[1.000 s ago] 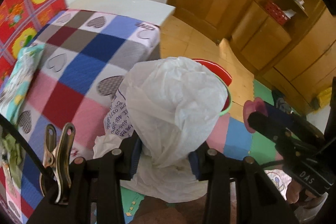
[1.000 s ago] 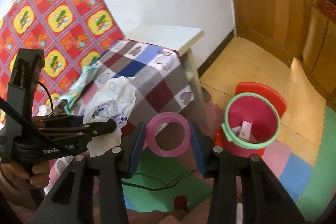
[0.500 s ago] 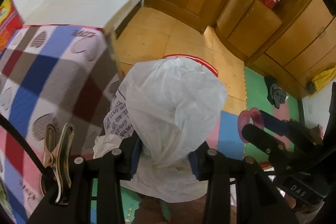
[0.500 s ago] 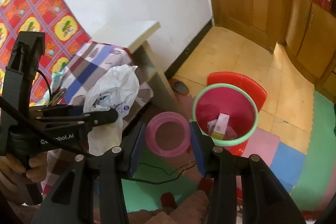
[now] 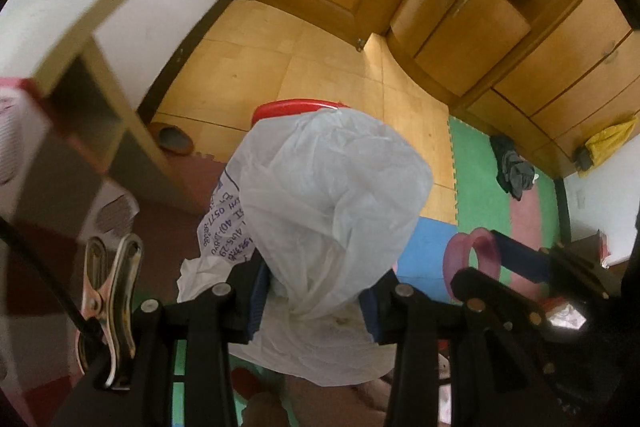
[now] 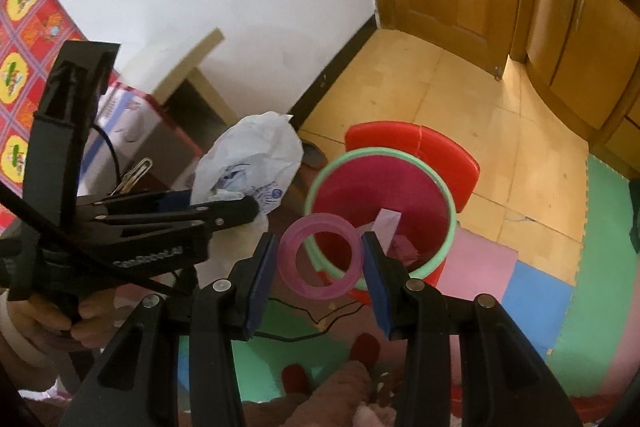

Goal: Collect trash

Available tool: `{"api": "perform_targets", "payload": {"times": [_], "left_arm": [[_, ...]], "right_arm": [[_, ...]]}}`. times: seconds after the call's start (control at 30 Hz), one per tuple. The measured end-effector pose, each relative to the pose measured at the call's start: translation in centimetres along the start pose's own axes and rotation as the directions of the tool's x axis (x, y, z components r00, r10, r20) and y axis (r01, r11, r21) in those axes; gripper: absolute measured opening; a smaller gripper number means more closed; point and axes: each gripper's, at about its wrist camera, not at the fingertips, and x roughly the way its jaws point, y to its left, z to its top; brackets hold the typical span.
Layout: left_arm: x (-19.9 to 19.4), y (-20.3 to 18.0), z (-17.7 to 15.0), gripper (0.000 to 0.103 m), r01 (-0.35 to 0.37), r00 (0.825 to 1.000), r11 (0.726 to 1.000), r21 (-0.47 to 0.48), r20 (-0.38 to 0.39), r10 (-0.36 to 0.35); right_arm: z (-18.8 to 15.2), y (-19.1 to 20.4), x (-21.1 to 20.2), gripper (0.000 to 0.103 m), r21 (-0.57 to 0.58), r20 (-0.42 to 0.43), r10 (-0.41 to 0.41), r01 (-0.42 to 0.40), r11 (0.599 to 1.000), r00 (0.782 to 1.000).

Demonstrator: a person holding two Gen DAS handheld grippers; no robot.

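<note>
White plastic, a crumpled bag [image 5: 332, 203], sat pinched between the pads of the left tool [image 5: 316, 301], just beside the red bin [image 6: 380, 211] and a little above its green rim. The right tool [image 6: 320, 259] gripped a pink ring [image 6: 320, 255] by its outer edges, hanging over the near rim of the bin. Some paper scraps [image 6: 390, 233] already lay inside the bin. To finish well, each load should probably be brought fully over the bin's mouth before release; the bag looked light and bulky, so a low drop would suit it. A red stool [image 6: 436, 151] stood right behind the bin.
</note>
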Motion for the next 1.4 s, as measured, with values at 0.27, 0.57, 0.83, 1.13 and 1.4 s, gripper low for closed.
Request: {"api": "perform_targets", "payload": {"times": [0.27, 0.57, 0.83, 1.13, 1.4], "left_arm": [[6.5, -0.5, 1.7, 0.042, 0.021, 0.999, 1.000, 0.007, -0.033, -0.021], [12.9, -0.6, 3.2, 0.042, 0.007, 0.995, 1.000, 0.007, -0.096, -0.007], [15.9, -0.4, 3.3, 0.059, -0.001, 0.989, 1.000, 0.003, -0.149, 0.001], [16.6, -0.3, 3.2, 0.072, -0.002, 0.987, 1.000, -0.008, -0.164, 0.001], [16.7, -0.2, 3.3, 0.073, -0.018, 0.985, 1.000, -0.016, -0.173, 0.015]], "right_arm": [[1.2, -3.9, 3.7, 0.043, 0.021, -0.054, -0.005, 0.006, 1.000, 0.999], [1.6, -6.9, 7.1, 0.043, 0.042, -0.090, -0.017, 0.021, 0.999, 0.996], [1.3, -8.0, 9.5, 0.044, 0.059, -0.126, -0.001, 0.009, 0.998, 0.992], [0.9, -8.3, 10.6, 0.044, 0.058, -0.145, 0.010, -0.002, 0.998, 0.989], [1.0, -8.3, 11.4, 0.043, 0.054, -0.153, 0.010, -0.002, 0.999, 0.988]]}}
